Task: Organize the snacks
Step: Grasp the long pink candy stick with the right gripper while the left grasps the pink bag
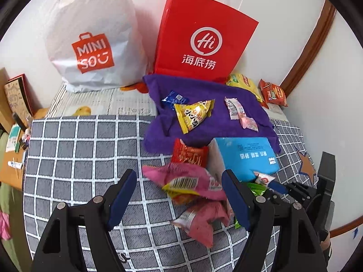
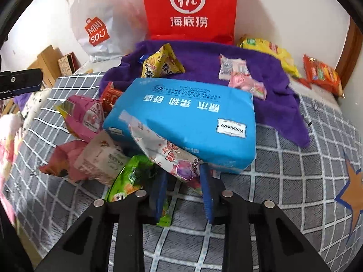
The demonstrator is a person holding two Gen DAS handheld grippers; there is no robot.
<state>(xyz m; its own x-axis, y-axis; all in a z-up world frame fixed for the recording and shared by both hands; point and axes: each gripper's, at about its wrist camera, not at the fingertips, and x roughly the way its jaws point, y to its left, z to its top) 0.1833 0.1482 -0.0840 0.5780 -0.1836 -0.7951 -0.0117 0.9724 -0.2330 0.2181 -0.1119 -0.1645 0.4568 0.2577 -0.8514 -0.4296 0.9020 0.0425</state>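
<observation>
Checked bedspread [image 2: 295, 181] holds snack heap beside blue tissue pack [image 2: 192, 122]. Your right gripper [image 2: 183, 188] clamped shut on white cartoon-print packet [image 2: 168, 156]: lift straight, avoid dragging green packet [image 2: 131, 176]. Left gripper [image 1: 179, 204] spread wide, empty, above pink packet [image 1: 192, 181].

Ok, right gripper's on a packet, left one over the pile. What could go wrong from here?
The right gripper pinches only the tip of the white cartoon packet, which leans on the blue tissue pack; it may slip out. The green packet lies against one finger and could get dragged. The open left gripper hovers over two overlapping pink packets and might grab both.
</observation>
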